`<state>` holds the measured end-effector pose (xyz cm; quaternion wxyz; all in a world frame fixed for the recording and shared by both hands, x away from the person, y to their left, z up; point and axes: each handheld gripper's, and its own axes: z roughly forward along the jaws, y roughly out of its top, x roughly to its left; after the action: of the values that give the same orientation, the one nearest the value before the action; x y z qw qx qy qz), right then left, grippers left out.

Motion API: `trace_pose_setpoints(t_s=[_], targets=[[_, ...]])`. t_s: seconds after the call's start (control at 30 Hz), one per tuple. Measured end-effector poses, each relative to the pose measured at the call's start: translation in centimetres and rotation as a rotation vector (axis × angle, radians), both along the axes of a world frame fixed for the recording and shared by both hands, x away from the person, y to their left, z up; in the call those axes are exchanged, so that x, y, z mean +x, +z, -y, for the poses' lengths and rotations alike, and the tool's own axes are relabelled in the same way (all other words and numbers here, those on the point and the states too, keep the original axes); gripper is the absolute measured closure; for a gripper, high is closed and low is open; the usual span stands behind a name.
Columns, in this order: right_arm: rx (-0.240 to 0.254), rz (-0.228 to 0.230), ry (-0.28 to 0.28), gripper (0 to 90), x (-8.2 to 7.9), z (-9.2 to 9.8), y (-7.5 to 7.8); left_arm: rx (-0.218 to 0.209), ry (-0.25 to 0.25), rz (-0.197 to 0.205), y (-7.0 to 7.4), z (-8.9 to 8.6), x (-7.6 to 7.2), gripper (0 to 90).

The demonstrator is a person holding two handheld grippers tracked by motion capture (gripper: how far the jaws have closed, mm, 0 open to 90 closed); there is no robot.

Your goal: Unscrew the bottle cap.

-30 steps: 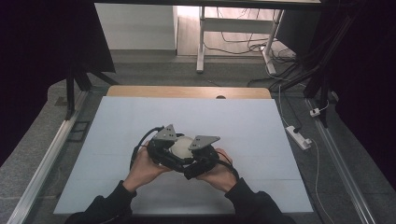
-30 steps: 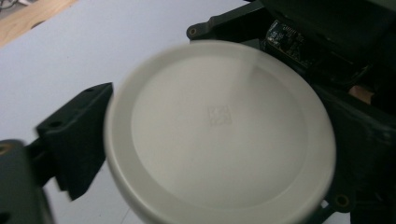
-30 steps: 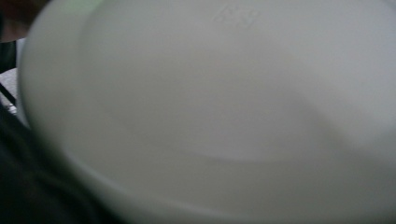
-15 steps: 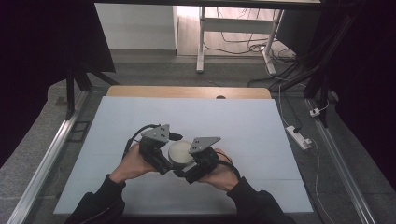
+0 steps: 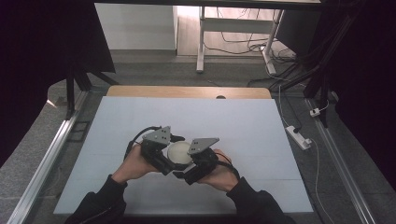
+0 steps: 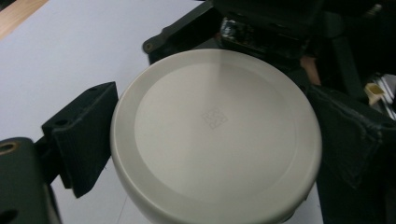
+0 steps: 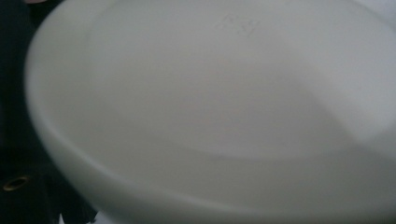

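Note:
A round cream container (image 5: 180,151) with a flat lid is held just above the white table (image 5: 243,121), between two hand-held grippers. My left gripper (image 5: 169,160) comes from the left. In the left gripper view its jaws press the left and right sides of the container (image 6: 215,135). My right gripper (image 5: 187,167) meets the container from the right, and one of its fingers (image 6: 161,39) lies against the far rim. In the right gripper view the container (image 7: 210,102) sits very close, with one black finger (image 7: 28,196) at the lower left. The other finger is hidden.
A wooden strip (image 5: 187,92) borders the table's far edge. Metal rails (image 5: 51,149) run along both sides. A white power strip (image 5: 299,136) and cables lie on the floor at the right. A desk frame (image 5: 201,42) stands beyond the table.
The left hand and its gripper drew slightly left, so more of the cream container shows between the two grippers. Over the last half second both hands stayed nearly still.

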<state>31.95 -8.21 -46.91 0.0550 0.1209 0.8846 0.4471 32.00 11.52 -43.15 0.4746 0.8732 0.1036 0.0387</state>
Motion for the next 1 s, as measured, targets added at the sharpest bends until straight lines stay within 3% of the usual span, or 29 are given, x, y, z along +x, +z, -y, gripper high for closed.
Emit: trace_pose_setpoints(t_s=[0.03, 0.17, 0.23, 0.27, 0.43, 0.6, 0.83, 1.0], targets=[[-0.001, -0.002, -0.013, 6.6, 0.1, 0.0, -0.1, -0.003, 0.050, -0.013, -0.1, 0.3, 0.0, 8.0], [-0.010, 0.000, -0.080, 6.6, 0.4, 0.1, -0.2, 0.000, 0.166, -0.028, -0.2, 1.0, -0.2, 8.0], [-0.011, -0.002, -0.093, 6.6, 0.5, 0.1, -0.3, 0.001, 0.191, -0.028, -0.2, 1.2, -0.3, 8.0], [-0.008, -0.005, -0.117, 6.6, 0.6, 0.2, -0.3, 0.003, 0.242, -0.028, -0.2, 1.6, -0.5, 8.0], [-0.011, -0.008, -0.143, 6.6, 0.6, 0.2, -0.4, 0.015, 0.286, -0.011, -0.2, 2.1, -0.8, 7.8], [0.012, -0.008, -0.127, 6.6, 0.6, 0.4, -0.1, 0.035, 0.250, 0.041, 0.0, 2.0, -0.8, 0.1], [0.032, 0.000, -0.068, 6.6, 0.3, 0.6, 0.3, -0.019, 0.092, 0.017, 1.4, 0.1, -0.6, 0.0], [0.047, -0.004, -0.019, 6.6, 0.1, 0.5, 0.5, 0.005, -0.005, 0.016, 1.6, -0.4, -0.6, 0.0]])
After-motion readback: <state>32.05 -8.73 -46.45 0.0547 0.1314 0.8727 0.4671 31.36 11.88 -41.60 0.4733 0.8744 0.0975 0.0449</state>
